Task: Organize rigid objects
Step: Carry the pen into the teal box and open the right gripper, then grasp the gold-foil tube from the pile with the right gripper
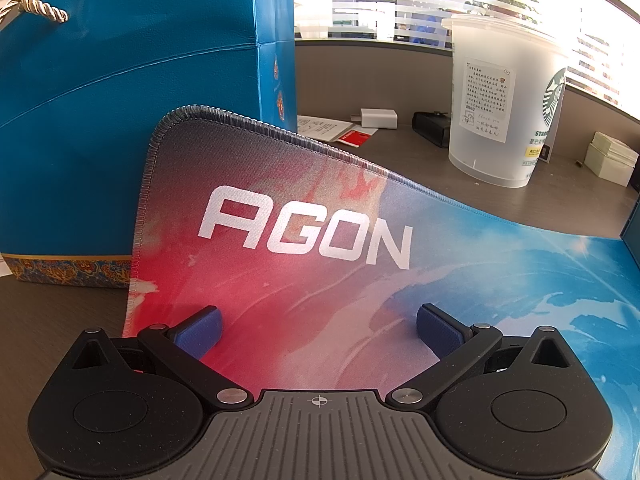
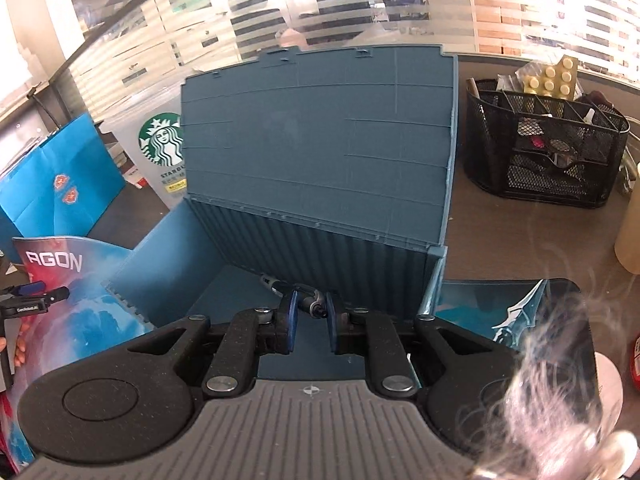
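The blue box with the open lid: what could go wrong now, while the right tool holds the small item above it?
1. The right tool pinches the small dark cylindrical item only at its pad tips; it could slip and fall early into the blue box.
2. The raised lid stands close behind; pushing forward might bump it.
3. The mouse pad curls up against the blue gift bag; it may spring back.

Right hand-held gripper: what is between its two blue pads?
In the right wrist view, the right hand-held gripper holds a small dark tool with a metal tip between its pads, above the open blue box.
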